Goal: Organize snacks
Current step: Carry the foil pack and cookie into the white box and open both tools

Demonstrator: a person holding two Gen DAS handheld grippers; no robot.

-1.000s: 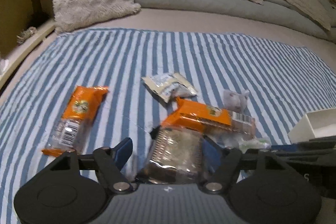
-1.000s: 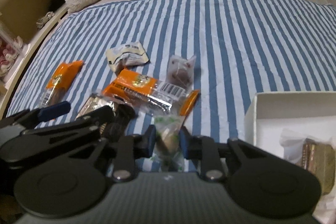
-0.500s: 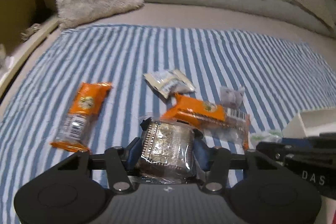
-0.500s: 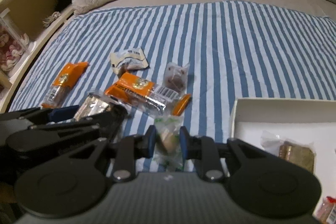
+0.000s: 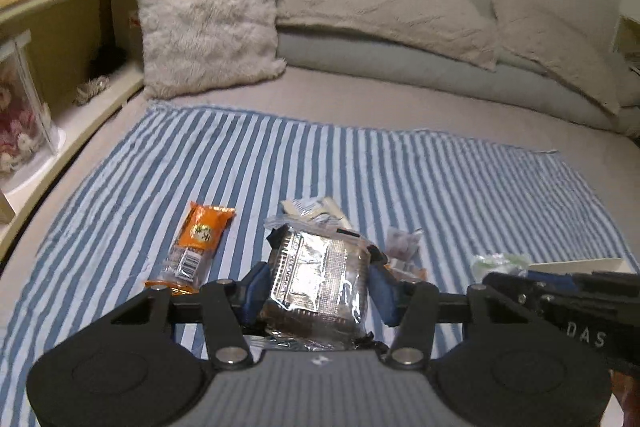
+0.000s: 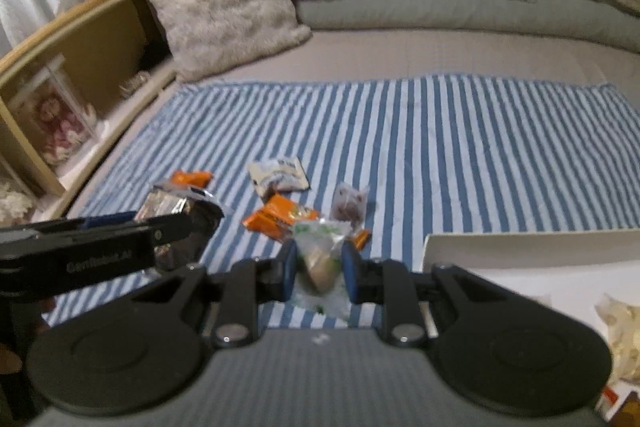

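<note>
The silver foil packet (image 5: 318, 281) sits clamped between the blue pads of the left gripper (image 5: 318, 287), lifted clear of the striped blanket (image 5: 440, 187); the jaws have just been closing and now press on its sides. The right gripper (image 6: 318, 267) has its jaws tight on a small clear packet with green print (image 6: 320, 255), also held above the blanket. On the blanket lie an orange packet (image 5: 196, 247) off to the left, a white packet (image 6: 278, 175) farther back, a second orange packet (image 6: 280, 217) and a small grey packet (image 6: 350, 205). A white box (image 6: 532, 247) sits at the right edge with a pale snack (image 6: 618, 331) inside. A fluffy pillow (image 5: 208, 19) leans at the head of the bed (image 5: 360, 99).
</note>
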